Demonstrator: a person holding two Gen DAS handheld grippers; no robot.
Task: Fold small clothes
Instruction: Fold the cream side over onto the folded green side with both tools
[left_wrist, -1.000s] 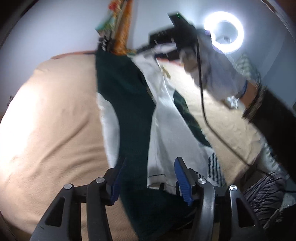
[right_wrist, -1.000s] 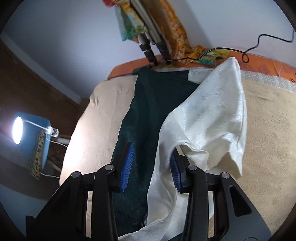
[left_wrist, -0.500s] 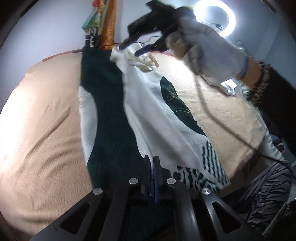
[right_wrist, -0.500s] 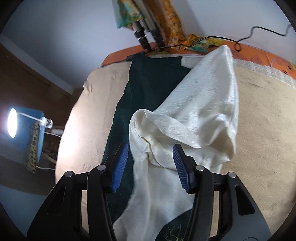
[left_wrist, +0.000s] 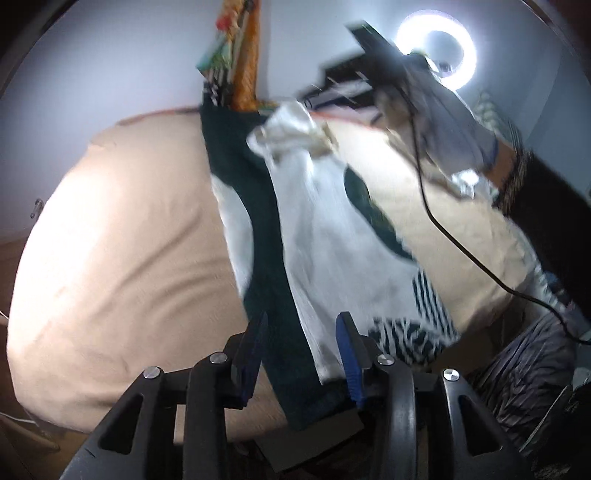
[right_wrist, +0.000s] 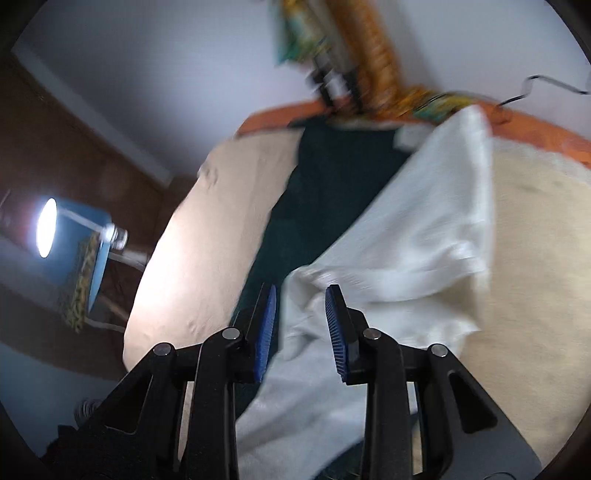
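Two grippers hovered over a limp cream-and-dark-green satin garment (left_wrist: 332, 240); left gripper (left_wrist: 301, 354) jaws had just parted, right gripper (right_wrist: 299, 328) jaws had just narrowed, neither gripping; slippery cloth, best pinched at hems.

Both cams are riding right behind their own tongs, tilting steeply down at the bed (left_wrist: 122, 236) from close up. The left one is facing along the green-and-white cloth (left_wrist: 332, 240) toward the wall, catching the ring light (left_wrist: 436, 55) on its right. The right one is looking over that same cloth (right_wrist: 413, 229), with a lamp (right_wrist: 46, 227) off to its left.
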